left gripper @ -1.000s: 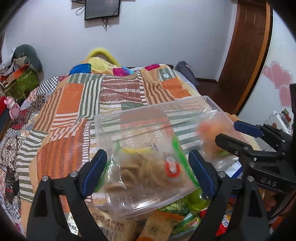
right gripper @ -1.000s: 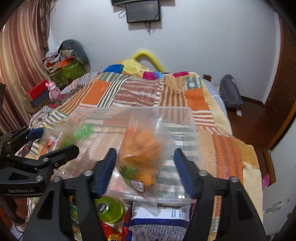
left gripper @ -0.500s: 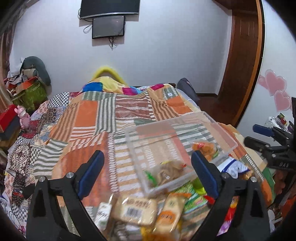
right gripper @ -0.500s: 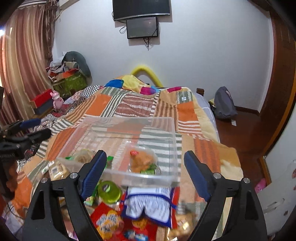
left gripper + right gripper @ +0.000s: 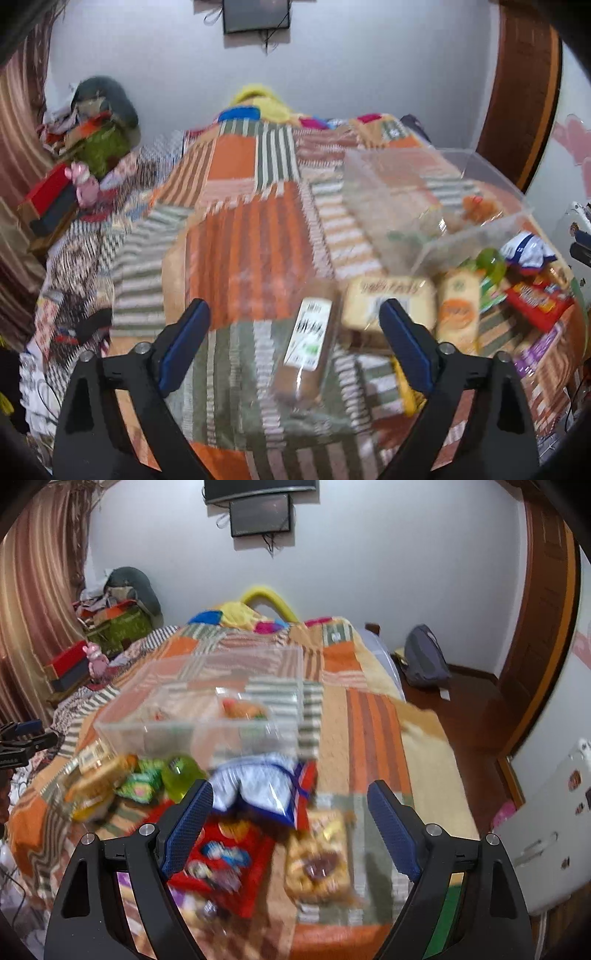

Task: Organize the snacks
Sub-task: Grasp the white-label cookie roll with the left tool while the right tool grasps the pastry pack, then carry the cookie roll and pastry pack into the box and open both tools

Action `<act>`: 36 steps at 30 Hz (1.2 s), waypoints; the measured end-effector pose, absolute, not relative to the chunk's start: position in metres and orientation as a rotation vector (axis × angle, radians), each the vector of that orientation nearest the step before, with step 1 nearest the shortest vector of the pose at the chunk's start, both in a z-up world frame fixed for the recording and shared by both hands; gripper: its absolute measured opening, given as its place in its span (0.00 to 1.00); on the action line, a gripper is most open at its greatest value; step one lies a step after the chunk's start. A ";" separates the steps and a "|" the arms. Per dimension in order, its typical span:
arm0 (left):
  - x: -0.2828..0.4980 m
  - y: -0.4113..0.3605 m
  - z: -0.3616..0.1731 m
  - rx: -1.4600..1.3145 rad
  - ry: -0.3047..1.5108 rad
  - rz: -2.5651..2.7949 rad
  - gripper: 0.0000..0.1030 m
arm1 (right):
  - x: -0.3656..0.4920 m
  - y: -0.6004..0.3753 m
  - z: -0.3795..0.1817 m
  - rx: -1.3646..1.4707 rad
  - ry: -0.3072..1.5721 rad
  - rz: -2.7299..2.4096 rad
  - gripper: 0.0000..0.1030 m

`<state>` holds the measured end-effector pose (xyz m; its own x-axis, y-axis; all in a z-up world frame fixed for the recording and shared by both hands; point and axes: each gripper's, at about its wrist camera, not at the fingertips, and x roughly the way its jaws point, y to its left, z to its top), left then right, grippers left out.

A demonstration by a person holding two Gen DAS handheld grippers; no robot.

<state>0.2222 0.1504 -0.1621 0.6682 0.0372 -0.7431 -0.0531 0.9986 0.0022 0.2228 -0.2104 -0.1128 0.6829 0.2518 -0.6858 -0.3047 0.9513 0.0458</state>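
Note:
A clear plastic bin [image 5: 476, 229] [image 5: 155, 731] sits on the patchwork bedspread and holds two bagged snacks, an orange one [image 5: 242, 709] and a greenish one [image 5: 406, 236]. My left gripper [image 5: 291, 325] is open and empty above a brown wrapped snack bar [image 5: 308, 350], left of a beige cracker pack [image 5: 388, 299]. My right gripper [image 5: 290, 805] is open and empty above a blue-white bag [image 5: 258, 786], a red pack [image 5: 221, 856] and a yellow cookie pack [image 5: 317, 860].
More snacks lie before the bin: a green cup [image 5: 181, 771], a green packet [image 5: 142, 784], an orange pack [image 5: 456, 306]. The bed edge drops to a wood floor with a backpack [image 5: 424, 661] at right. Clutter and boxes [image 5: 55, 199] stand left.
Both grippers let go of their bagged snacks in the bin, then drew back and up; they now hang open over the loose snack pile in front of the bin.

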 end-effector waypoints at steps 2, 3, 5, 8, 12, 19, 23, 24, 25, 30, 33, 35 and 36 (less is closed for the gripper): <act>0.223 0.158 -0.177 -0.041 0.874 0.048 0.79 | 0.221 -0.214 -0.122 -0.068 0.781 0.298 0.81; 0.223 0.160 -0.182 -0.045 0.886 0.049 0.75 | 0.221 -0.216 -0.126 -0.066 0.791 0.286 0.80; 0.225 0.163 -0.196 -0.049 0.913 0.047 0.70 | 0.221 -0.221 -0.135 -0.068 0.811 0.251 0.80; 0.231 0.169 -0.214 -0.075 0.969 0.019 0.56 | 0.222 -0.229 -0.144 -0.049 0.837 0.236 0.75; 0.243 0.171 -0.224 -0.148 0.987 -0.034 0.55 | 0.228 -0.232 -0.153 -0.010 0.882 0.252 0.62; 0.262 0.153 -0.242 -0.076 1.004 -0.003 0.54 | 0.230 -0.223 -0.166 -0.027 0.907 0.263 0.49; 0.260 0.149 -0.241 -0.072 0.988 0.004 0.37 | 0.231 -0.227 -0.171 0.012 0.907 0.269 0.43; 0.259 0.148 -0.240 -0.070 0.987 0.009 0.36 | 0.229 -0.228 -0.170 0.020 0.902 0.269 0.42; 0.257 0.149 -0.239 -0.071 0.988 0.010 0.36 | 0.228 -0.228 -0.169 0.021 0.898 0.268 0.42; 0.244 0.154 -0.229 -0.094 0.980 0.022 0.36 | 0.220 -0.235 -0.162 0.033 0.873 0.264 0.41; 0.236 0.156 -0.216 -0.091 0.954 0.035 0.36 | 0.217 -0.239 -0.157 0.036 0.858 0.251 0.41; 0.233 0.156 -0.205 -0.086 0.934 0.039 0.36 | 0.215 -0.240 -0.152 0.027 0.845 0.241 0.41; 0.232 0.155 -0.199 -0.080 0.921 0.043 0.36 | 0.213 -0.242 -0.148 0.023 0.837 0.236 0.41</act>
<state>0.2317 0.1554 -0.1993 0.6043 0.0025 -0.7967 -0.0714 0.9961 -0.0510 0.2130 -0.2420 -0.1484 0.6453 0.2165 -0.7326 -0.1984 0.9736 0.1130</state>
